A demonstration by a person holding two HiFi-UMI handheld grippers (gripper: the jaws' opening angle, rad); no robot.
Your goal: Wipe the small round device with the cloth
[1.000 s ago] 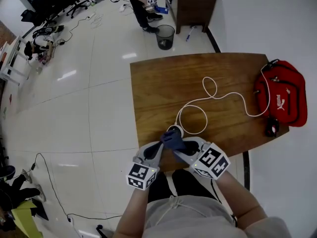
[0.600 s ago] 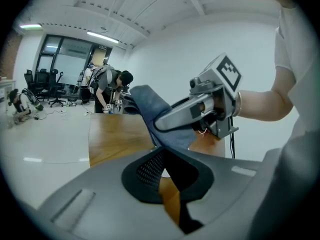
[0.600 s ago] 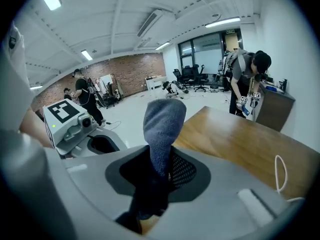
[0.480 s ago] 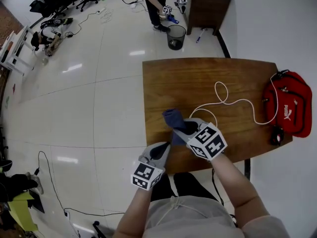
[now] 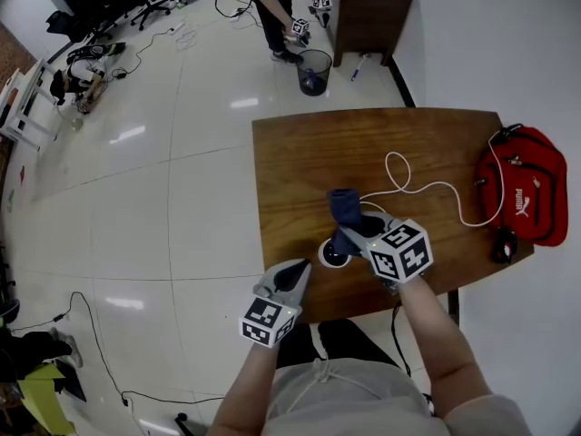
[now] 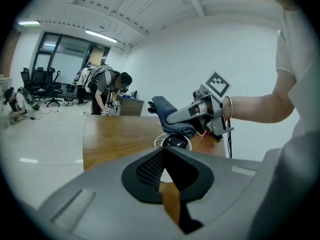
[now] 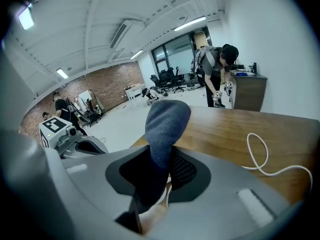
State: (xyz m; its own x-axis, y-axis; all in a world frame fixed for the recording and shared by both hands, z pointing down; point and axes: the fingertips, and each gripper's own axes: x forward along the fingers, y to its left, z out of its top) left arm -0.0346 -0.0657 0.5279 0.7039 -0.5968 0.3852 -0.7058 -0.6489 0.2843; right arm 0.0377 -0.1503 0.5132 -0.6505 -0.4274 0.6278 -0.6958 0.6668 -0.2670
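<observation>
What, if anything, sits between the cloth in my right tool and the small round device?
Nothing visible does. The right tool grips the cloth right beside the small round device, and the white cable trails away behind.

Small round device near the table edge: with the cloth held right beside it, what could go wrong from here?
The small round device sits close to the near edge of the table, and the shut left gripper is not steadying it, so a wipe might push it off. The white cable loops beside the right gripper, whose fingers pinch the cloth; it could snag and tug the device.
</observation>
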